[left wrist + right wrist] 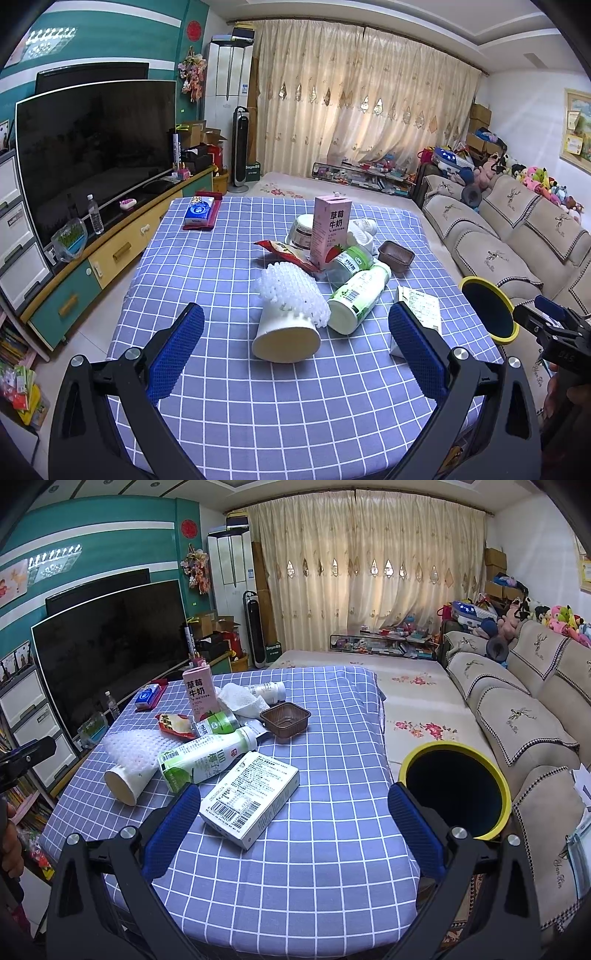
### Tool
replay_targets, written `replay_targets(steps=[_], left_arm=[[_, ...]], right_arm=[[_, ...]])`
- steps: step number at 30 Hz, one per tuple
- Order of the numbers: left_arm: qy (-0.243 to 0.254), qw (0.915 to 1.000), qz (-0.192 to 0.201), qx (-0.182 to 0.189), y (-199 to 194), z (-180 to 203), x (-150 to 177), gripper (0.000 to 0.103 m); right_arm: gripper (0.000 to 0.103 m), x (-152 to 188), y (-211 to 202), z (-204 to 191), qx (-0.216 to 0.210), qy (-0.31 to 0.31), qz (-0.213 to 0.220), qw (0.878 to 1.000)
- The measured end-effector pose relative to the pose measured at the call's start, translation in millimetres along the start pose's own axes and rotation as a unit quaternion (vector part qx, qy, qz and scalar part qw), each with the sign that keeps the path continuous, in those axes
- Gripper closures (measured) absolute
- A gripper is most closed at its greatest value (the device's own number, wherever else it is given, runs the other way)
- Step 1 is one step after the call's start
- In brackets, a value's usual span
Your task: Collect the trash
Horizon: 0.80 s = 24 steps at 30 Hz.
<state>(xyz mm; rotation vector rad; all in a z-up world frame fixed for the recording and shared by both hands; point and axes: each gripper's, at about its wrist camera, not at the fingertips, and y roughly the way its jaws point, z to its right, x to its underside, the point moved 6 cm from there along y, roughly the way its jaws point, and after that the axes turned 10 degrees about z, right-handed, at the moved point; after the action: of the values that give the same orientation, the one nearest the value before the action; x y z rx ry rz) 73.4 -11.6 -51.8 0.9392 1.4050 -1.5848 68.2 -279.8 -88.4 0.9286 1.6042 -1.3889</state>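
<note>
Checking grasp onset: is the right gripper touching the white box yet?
Apart. The right wrist view shows the right gripper open, with tablecloth visible between its left finger and the white box.

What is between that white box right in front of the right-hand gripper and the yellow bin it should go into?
Nothing visible. The white box lies flat just ahead of the open right gripper, with bare checked tablecloth between it and the table's right edge. The yellow bin stands open just past that edge. The other trash lies to the left.

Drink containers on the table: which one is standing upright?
The pink strawberry milk carton. The green-label bottle and paper cup lie on their sides.
</note>
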Motion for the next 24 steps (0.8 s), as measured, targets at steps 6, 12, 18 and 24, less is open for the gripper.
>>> replay_targets(steps=[6, 12, 18, 24], left_arm=[[0.002, 1.0, -0.001, 0.001, 1.2, 2.0, 0.6, 0.005], [0.001, 1.0, -0.002, 0.0, 1.5, 2.2, 0.5, 0.005], [0.001, 1.0, -0.002, 0.0, 1.6, 2.2, 0.8, 0.005], [-0.001, 1.0, -0.005, -0.002, 2.9, 0.0, 0.4, 0.005]], right_arm=[[0.006, 0.3, 0.6, -0.1, 0.0, 0.001, -0.001, 1.0], [0.006, 0.7, 0.7, -0.1, 0.0, 0.001, -0.001, 1.0], [0.006, 0.8, 1.0, -0.3, -0.001, 0.001, -0.002, 1.0], [0.006, 4.6, 9.3, -2.3, -0.002, 0.002, -0.009, 1.0]])
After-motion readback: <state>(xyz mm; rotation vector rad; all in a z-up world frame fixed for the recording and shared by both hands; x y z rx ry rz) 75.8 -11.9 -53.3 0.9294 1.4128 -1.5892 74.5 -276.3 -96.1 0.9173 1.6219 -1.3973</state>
